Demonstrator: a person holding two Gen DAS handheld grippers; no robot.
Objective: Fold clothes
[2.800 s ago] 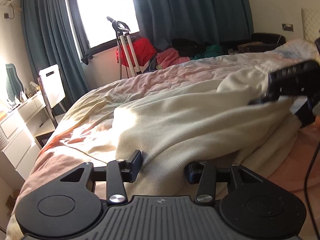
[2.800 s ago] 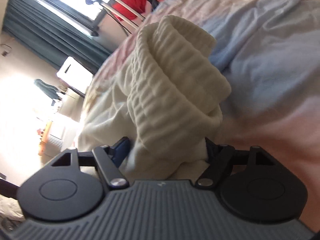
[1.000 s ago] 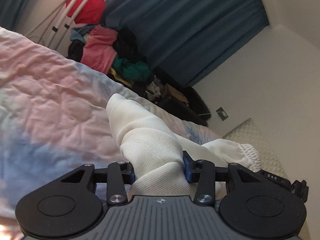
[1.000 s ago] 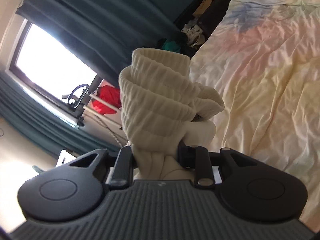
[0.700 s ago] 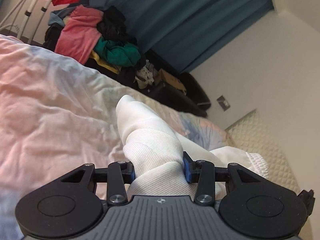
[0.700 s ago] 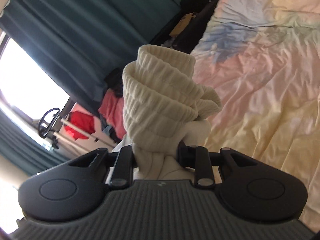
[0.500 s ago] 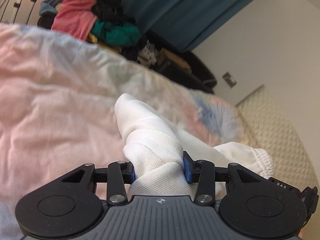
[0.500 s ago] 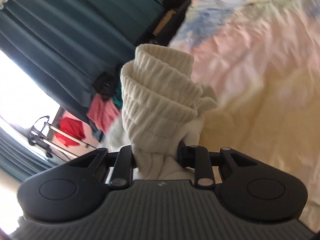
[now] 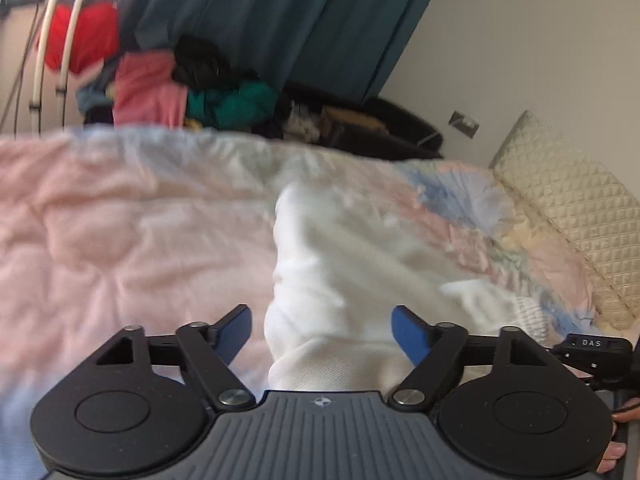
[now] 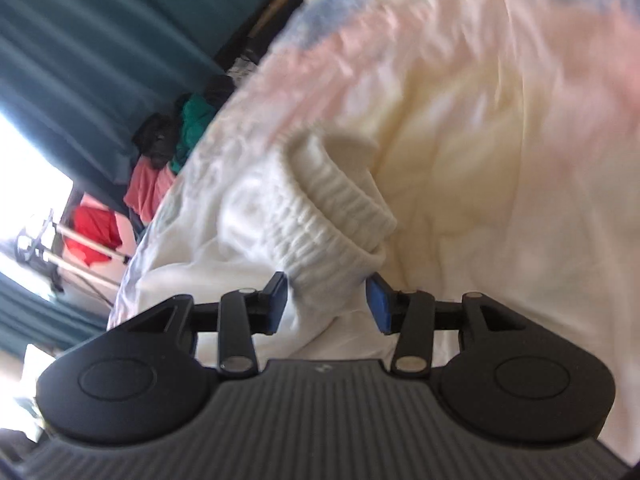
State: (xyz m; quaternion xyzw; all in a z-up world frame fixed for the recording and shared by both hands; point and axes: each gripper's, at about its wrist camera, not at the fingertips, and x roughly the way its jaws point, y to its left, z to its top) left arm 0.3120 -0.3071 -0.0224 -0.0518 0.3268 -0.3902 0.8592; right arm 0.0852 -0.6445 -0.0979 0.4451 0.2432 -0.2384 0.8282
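Both claws have let go since half a second ago: left gripper [image 9: 321,330] stands spread, cream garment [image 9: 340,280] lying loose between its fingers on the quilt [image 9: 100,232]. Right gripper [image 10: 326,300] likewise released, ribbed cuff [image 10: 340,216] at twelve o'clock. Motion blur obscures fabric detail; garment's near end is hidden behind gripper bodies.

Ahead of my left gripper lies the pastel quilt [image 9: 120,220] — beyond it a clothes heap [image 9: 192,88], teal curtains [image 9: 280,20], and, far right, a quilted headboard [image 9: 568,200].
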